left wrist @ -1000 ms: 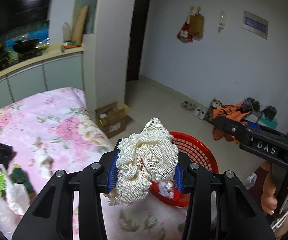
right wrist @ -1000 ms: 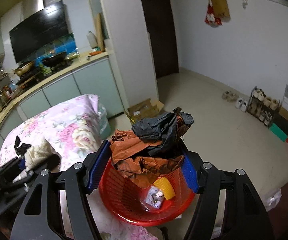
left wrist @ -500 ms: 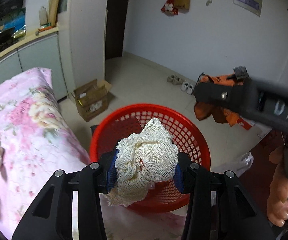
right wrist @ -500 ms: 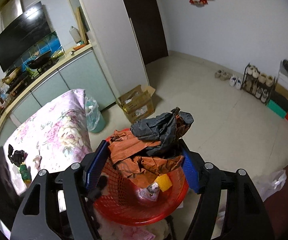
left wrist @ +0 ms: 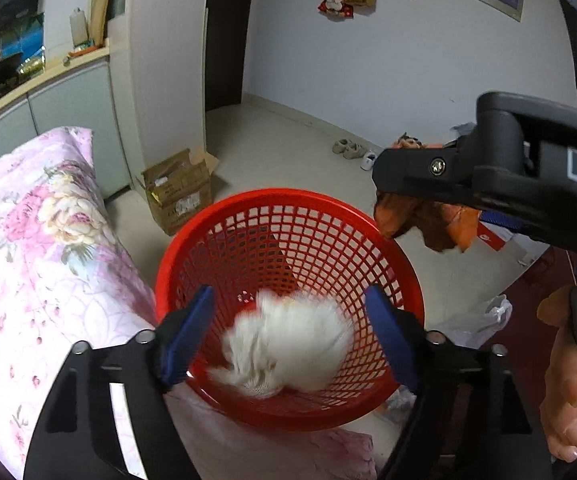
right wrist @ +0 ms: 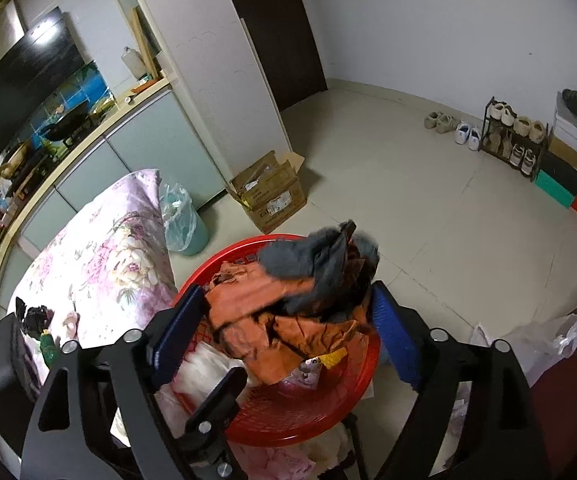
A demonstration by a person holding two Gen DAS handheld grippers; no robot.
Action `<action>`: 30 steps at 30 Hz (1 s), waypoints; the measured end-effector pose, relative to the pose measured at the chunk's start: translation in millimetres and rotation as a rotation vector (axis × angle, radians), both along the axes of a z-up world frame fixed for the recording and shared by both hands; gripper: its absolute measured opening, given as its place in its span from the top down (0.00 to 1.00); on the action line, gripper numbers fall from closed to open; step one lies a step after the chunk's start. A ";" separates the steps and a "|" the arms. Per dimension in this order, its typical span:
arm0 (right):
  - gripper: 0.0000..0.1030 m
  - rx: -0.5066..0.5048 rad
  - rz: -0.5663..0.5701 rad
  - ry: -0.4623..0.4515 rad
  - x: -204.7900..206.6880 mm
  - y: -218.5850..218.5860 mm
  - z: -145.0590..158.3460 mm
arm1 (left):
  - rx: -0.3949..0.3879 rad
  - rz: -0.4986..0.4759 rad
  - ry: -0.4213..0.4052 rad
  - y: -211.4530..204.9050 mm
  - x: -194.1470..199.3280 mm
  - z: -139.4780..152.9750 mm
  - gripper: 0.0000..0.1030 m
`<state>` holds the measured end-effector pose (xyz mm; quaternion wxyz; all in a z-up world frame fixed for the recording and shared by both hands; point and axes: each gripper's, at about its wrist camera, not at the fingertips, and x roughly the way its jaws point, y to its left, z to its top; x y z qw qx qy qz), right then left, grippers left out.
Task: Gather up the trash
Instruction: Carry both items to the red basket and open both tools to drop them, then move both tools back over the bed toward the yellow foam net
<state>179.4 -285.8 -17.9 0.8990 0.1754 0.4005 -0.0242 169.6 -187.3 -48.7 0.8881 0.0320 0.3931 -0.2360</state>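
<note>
- As both tongs are opening, the left tongs (left wrist: pixel 288 336) are dropping the white mesh wad (left wrist: pixel 284 350), gripped a moment ago, into the round red plastic basket (left wrist: pixel 288 208).
- The right tongs (right wrist: pixel 284 334) are widening, freeing the orange-and-grey crumpled bundle (right wrist: pixel 288 304) over it.

Floral bed (right wrist: pixel 100 256) w/ red basket (left wrist: pixel 288 200) at edge, black scrap (right wrist: pixel 36 316) on cover

Pale walls (right wrist: pixel 428 20) are enclosing a cream tiled floor (right wrist: pixel 388 184), and a dark door (right wrist: pixel 272 28) is standing shut. A cardboard box (right wrist: pixel 270 192) is sitting by a white pillar (right wrist: pixel 208 64). A shoe rack (right wrist: pixel 512 140) and stacked shoeboxes (right wrist: pixel 572 160) are lining the right wall. A counter (right wrist: pixel 88 128) with grey cabinets is running along the left.
</note>
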 end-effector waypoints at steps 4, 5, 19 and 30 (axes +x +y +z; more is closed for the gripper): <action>0.19 0.004 -0.001 -0.005 -0.5 -0.3 1.4 | -0.007 0.008 -0.004 5.3 -3.0 4.0 0.24; 0.19 0.002 -0.001 -0.005 -0.6 -0.5 1.6 | -0.008 0.012 -0.009 7.6 -4.3 5.4 0.24; 0.18 0.019 0.028 -0.086 -15.6 7.4 23.7 | -0.011 0.116 -0.123 59.1 -32.9 41.0 0.24; 0.18 0.018 0.124 -0.199 -37.0 41.2 48.8 | -0.050 0.220 -0.180 112.3 -61.5 65.8 0.24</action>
